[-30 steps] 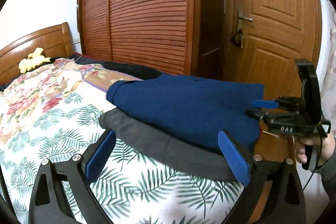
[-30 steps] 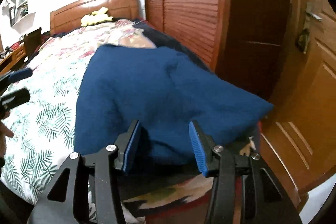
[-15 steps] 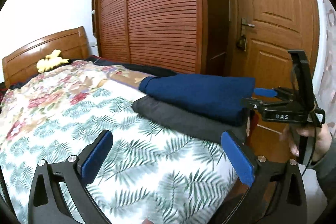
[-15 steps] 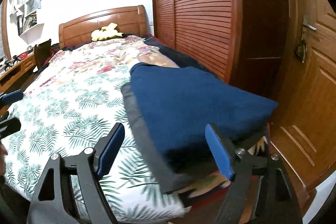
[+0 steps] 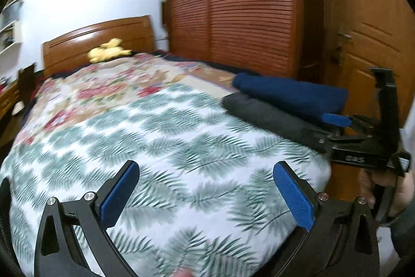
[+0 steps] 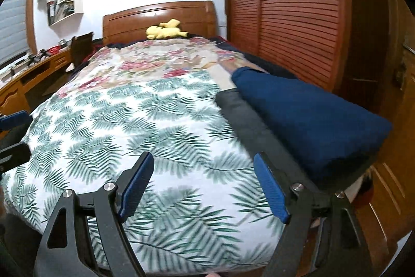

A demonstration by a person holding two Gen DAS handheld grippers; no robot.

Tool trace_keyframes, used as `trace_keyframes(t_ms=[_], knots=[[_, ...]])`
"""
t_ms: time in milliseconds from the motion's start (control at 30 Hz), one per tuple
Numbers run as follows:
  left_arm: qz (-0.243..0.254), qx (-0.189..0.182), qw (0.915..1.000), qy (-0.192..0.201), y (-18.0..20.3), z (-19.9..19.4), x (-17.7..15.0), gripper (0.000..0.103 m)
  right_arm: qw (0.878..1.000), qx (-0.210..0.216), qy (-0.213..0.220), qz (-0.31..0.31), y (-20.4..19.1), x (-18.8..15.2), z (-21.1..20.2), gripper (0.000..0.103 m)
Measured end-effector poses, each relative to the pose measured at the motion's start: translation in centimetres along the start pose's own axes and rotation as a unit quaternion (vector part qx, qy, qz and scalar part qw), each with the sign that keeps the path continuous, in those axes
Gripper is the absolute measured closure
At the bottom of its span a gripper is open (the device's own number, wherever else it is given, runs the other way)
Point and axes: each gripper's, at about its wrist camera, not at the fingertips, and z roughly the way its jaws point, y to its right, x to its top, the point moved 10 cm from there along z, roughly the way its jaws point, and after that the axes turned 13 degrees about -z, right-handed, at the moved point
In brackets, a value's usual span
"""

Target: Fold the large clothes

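- The bed point(image 6: 145, 121) ahead of me is bare in the middle; I'd bring the next garment there.
- The folded blue garment point(image 6: 311, 118) sits on the grey one point(image 6: 249, 126) at the bed's right corner; leave that stack undisturbed.
- My right gripper point(image 6: 205, 188) has just been opening, nothing between the jaws; the left gripper point(image 5: 207, 195) is spread and empty too.

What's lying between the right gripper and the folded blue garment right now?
Only bare leaf-print bedspread and the edge of the folded grey garment under the blue garment; the right wrist view shows the open right gripper empty.
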Motion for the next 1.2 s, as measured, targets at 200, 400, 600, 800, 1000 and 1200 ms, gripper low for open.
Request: trace_keyframes(t_ms=[200, 400, 600, 800, 1000, 1200], knots=[[-0.045, 0.035, 0.9984, -0.006, -2.2, -1.5, -1.8, 0.001, 0.999, 0.032, 0.007, -0.014, -4.6, 0.0, -0.1, 0.023], [-0.076, 0.082, 0.9937, -0.003, -4.3, -3.8, -3.3, 0.001, 0.997, 0.064, 0.014, -0.030, -8.9, 0.1, -0.6, 0.023], [-0.112, 0.115, 0.9867, 0.024, -6.2, -7.3, -3.5, 0.001, 0.994, 0.094, 0.033, -0.048, -13.4, 1.4, -1.7, 0.023], [-0.128, 0.145, 0.9789, 0.067, -7.4, -11.1, -3.0, 0.001, 0.989, 0.119, 0.064, -0.064, -17.0, 3.7, -3.5, 0.023], [-0.133, 0.165, 0.9706, 0.113, -8.2, -15.0, -2.9, 0.001, 0.984, 0.134, 0.102, -0.064, -19.2, 6.3, -6.0, 0.023], [-0.129, 0.179, 0.9654, 0.139, -8.7, -16.9, -3.6, 0.001, 0.980, 0.138, 0.128, -0.059, -19.7, 7.1, -7.7, 0.023]])
